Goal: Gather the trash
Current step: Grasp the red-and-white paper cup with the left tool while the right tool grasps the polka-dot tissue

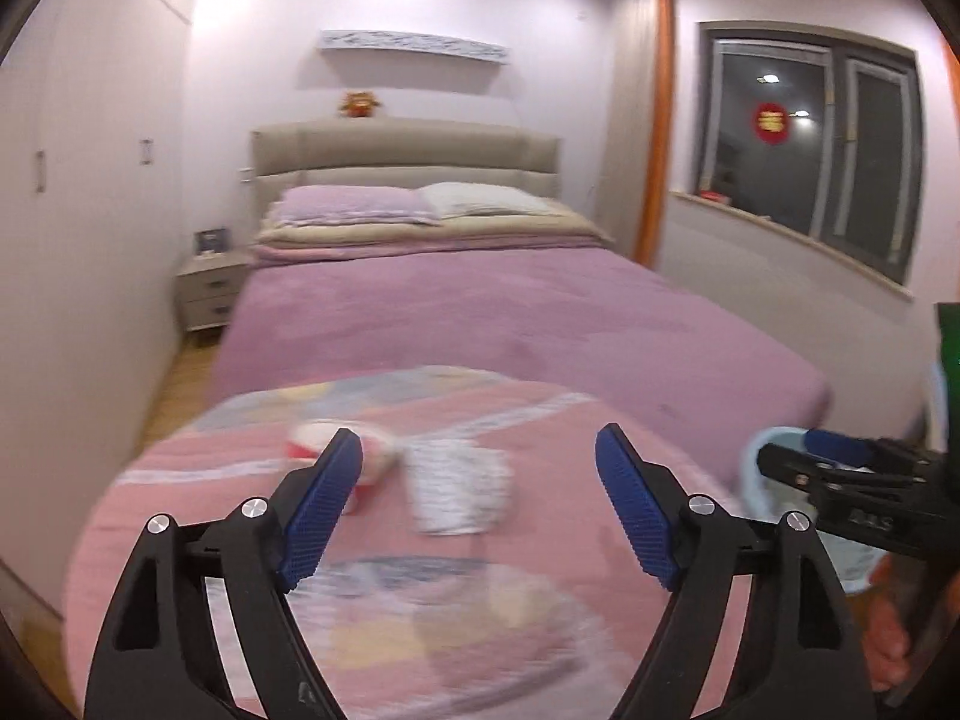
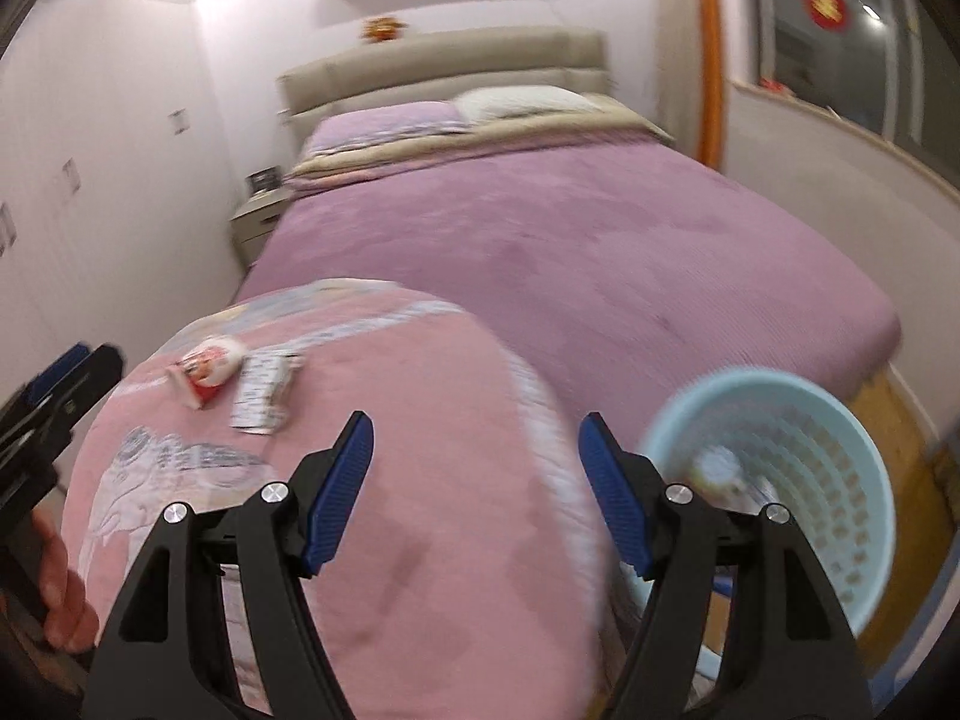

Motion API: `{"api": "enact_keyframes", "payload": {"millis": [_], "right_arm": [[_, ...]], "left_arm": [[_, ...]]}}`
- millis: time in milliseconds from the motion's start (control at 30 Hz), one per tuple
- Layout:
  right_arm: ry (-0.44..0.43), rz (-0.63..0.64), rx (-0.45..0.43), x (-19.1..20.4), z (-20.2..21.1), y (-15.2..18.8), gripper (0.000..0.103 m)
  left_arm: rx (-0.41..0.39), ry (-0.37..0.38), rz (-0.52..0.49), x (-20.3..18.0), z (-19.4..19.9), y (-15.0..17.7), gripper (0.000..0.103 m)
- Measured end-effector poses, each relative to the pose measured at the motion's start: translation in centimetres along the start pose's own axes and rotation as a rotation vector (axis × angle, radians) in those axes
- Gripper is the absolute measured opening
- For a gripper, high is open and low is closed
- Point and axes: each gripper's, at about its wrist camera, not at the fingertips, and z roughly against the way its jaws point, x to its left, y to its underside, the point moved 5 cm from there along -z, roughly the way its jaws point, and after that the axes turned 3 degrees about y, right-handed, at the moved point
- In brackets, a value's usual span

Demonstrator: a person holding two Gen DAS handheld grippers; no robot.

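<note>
A red and white crumpled wrapper (image 1: pixel 375 456) and a white printed packet (image 1: pixel 459 489) lie side by side on a pink quilt (image 1: pixel 540 420). Both also show in the right wrist view, the wrapper (image 2: pixel 207 369) left of the packet (image 2: pixel 264 393). My left gripper (image 1: pixel 480 510) is open and empty, just short of the two pieces, with the packet between its fingers' line. My right gripper (image 2: pixel 477 492) is open and empty over the quilt's near right part. A light blue slatted bin (image 2: pixel 798 480) stands to its right with some pale trash inside.
The pink quilt lies at the foot of a bed with a purple cover (image 1: pixel 510 312). A nightstand (image 1: pixel 210 291) and wardrobes (image 1: pixel 78 192) stand to the left. A window (image 1: pixel 810 162) is on the right wall. Wooden floor (image 2: pixel 900 450) shows beside the bin.
</note>
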Motion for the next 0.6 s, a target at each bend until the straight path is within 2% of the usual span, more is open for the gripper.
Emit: {"api": "enact_keyframes", "payload": {"millis": [133, 200, 233, 333, 367, 400, 433, 467, 500, 600], "right_arm": [[-0.065, 0.088, 0.020, 5.8, -2.5, -0.9, 0.067], [-0.063, 0.142, 0.020, 7.9, -3.4, -1.2, 0.067], [-0.056, 0.180, 0.017, 9.2, -4.0, -1.3, 0.067], [-0.082, 0.229, 0.022, 12.1, -5.7, -1.8, 0.067], [-0.087, 0.231, 0.031, 12.8, -6.6, -1.9, 0.067], [-0.093, 0.232, 0.037, 13.5, -7.6, -2.0, 0.067], [-0.100, 0.234, 0.028, 14.0, -8.4, -2.1, 0.066], [-0.110, 0.238, 0.007, 14.4, -8.9, -2.1, 0.065], [-0.132, 0.240, -0.031, 14.8, -9.5, -2.0, 0.065], [-0.169, 0.184, 0.003, 14.5, -11.8, -1.2, 0.065]], "left_arm": [[0.033, -0.050, 0.074, 5.3, -1.5, 0.1, 0.080], [0.063, -0.115, 0.117, 8.7, -2.9, 0.8, 0.080], [0.082, -0.121, 0.131, 9.9, -3.3, 1.2, 0.080], [0.136, -0.063, 0.203, 12.2, -4.8, 1.9, 0.080], [0.145, -0.014, 0.228, 12.4, -5.2, 1.8, 0.080], [0.163, 0.090, 0.279, 12.7, -6.0, 1.8, 0.080], [0.178, 0.129, 0.311, 13.1, -6.6, 1.9, 0.080], [0.195, 0.144, 0.339, 13.4, -7.3, 2.0, 0.080], [0.205, 0.117, 0.347, 13.7, -8.3, 2.1, 0.080], [0.206, 0.066, 0.328, 13.4, -9.9, 2.5, 0.080]]}}
